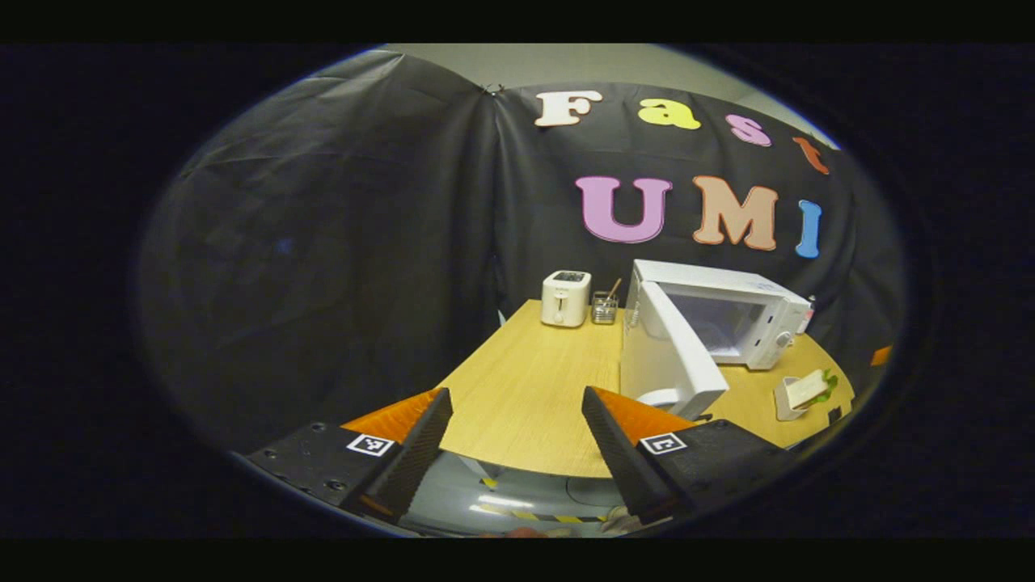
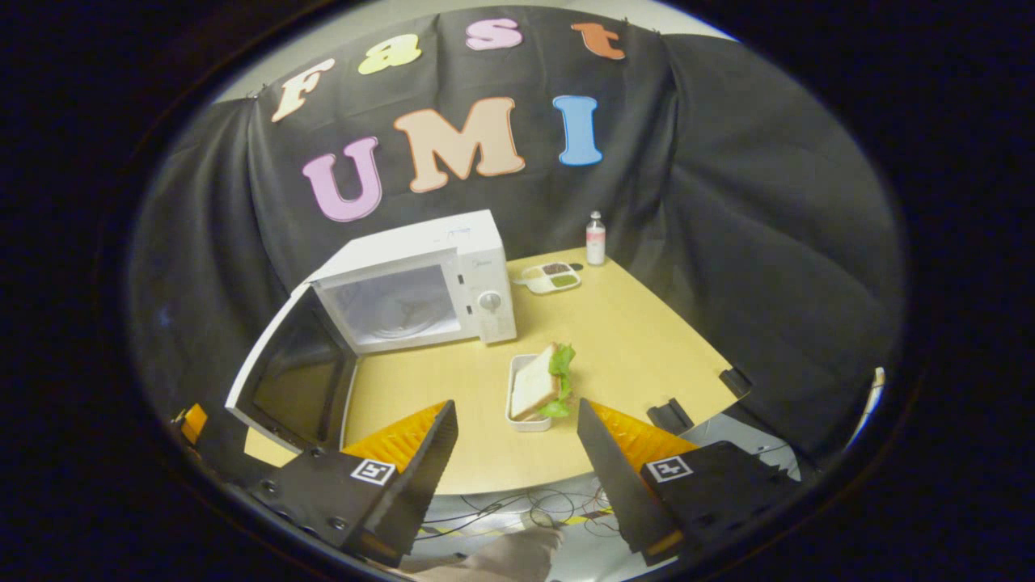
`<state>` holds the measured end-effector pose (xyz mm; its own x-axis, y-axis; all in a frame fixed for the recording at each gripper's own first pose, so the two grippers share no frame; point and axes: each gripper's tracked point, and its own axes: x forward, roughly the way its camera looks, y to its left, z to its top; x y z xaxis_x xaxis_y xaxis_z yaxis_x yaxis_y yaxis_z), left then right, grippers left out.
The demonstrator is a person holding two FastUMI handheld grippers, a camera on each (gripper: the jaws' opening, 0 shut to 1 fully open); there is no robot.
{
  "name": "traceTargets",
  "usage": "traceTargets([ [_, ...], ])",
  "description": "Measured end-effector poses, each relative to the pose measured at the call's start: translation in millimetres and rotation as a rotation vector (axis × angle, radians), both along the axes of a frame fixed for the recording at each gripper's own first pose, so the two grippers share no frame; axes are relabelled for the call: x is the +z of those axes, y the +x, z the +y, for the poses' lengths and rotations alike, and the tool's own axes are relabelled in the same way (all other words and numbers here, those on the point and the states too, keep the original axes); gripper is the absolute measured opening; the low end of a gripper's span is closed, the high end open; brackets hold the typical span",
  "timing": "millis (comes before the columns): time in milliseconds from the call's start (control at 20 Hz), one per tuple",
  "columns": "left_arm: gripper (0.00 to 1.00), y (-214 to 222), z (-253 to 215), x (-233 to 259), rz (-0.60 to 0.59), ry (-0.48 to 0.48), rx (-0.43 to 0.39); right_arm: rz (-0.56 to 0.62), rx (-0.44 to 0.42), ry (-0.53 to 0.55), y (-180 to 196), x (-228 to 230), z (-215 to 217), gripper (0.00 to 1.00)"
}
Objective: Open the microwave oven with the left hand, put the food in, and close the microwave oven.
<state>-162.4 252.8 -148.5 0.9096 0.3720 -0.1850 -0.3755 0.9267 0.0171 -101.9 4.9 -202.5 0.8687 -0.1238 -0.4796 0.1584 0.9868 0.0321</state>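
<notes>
Both tools (image 1: 517,404) (image 2: 517,420) agape before open microwave (image 2: 420,283)

Left gripper view: hangs off the desk's (image 1: 525,388) near edge, faces the far left corner, well back.
Right gripper view: off the near edge, faces the far right corner, looks down.
Shared: desk top, open microwave (image 1: 728,319) (image 2: 420,283), sandwich tray (image 1: 796,396) (image 2: 534,392).
</notes>
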Motion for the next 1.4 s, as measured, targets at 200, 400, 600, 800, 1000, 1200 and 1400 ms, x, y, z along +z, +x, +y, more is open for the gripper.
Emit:
traceTargets([
  [200,0.95,15.5,-13.0,39.8,-0.057,0.048,0.061,0.123,0.038,0.050,42.1,-23.4,-18.8,0.96],
  [400,0.95,39.3,-32.1,66.0,-0.082,0.082,0.093,0.219,0.074,0.066,87.1,-50.2,-37.6,0.92],
  [600,0.95,61.4,-54.1,76.4,-0.090,0.074,0.109,0.443,0.097,0.170,107.8,-100.5,-48.5,0.93],
  [800,0.94,68.7,-69.9,76.4,-0.083,0.045,0.150,0.557,0.064,0.369,128.9,-132.5,-48.6,0.92],
  [1000,0.94,74.7,-80.9,83.9,-0.088,0.049,0.179,0.629,0.055,0.392,138.4,-157.1,-62.6,0.89],
  [1200,0.94,79.7,-81.8,81.0,-0.076,0.046,0.215,0.688,0.072,0.407,140.2,-174.2,-59.5,0.87],
  [1400,0.94,82.7,-79.4,75.8,-0.074,0.020,0.244,0.702,0.067,0.494,146.0,-178.3,-48.1,0.60],
])
